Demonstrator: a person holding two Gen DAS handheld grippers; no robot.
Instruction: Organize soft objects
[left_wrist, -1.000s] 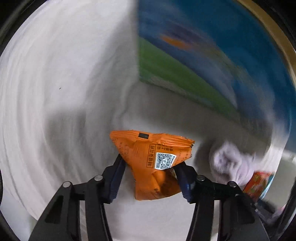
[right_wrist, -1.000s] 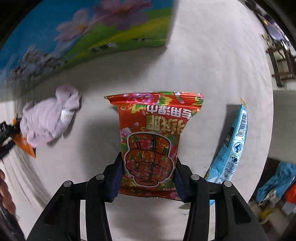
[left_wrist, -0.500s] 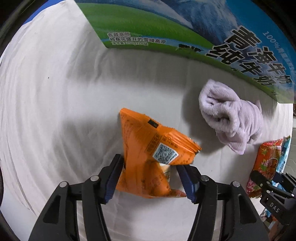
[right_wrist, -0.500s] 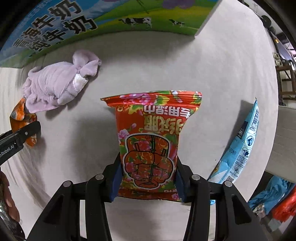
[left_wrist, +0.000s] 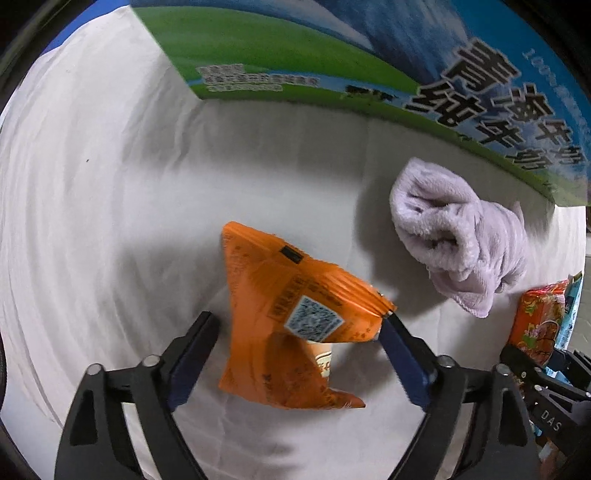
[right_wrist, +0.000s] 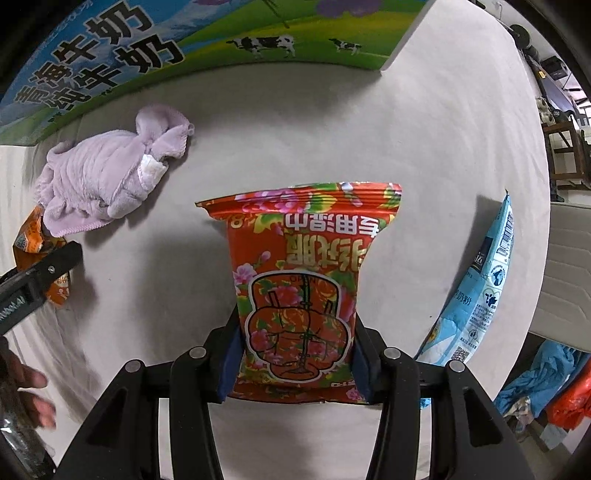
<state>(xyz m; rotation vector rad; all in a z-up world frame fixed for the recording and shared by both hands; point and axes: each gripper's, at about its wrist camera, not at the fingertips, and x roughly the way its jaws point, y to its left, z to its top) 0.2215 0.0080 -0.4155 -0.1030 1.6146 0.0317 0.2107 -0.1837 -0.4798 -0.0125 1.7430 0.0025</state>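
On the left of the white-clothed counter (left_wrist: 92, 184), the left gripper (left_wrist: 299, 343) stands spread wide around an orange snack packet (left_wrist: 288, 325). Its left finger is clear of the packet, while the right finger tip touches the packet's crimped corner, so the packet lies loose on the cloth, tilted, with a QR label facing up. From the right wrist view the same orange packet (right_wrist: 33, 247) peeks out beside the dark body of the left gripper at the far left edge.

Further right lies a crumpled lilac plush cloth (left_wrist: 461, 243), close to the foot of a large blue-and-green milk carton box (left_wrist: 332, 48) that runs along the back of the counter. The cloth (right_wrist: 107, 184) shows a small white tag.

Right again, the right gripper (right_wrist: 295, 354) is closed narrowly on the lower part of a red floral packet (right_wrist: 303, 280), both blue pads pressed against its sides. The packet's printing reads upside down.

At the far right a light blue pouch (right_wrist: 480, 288) rests near the counter's edge, apart from the red packet.
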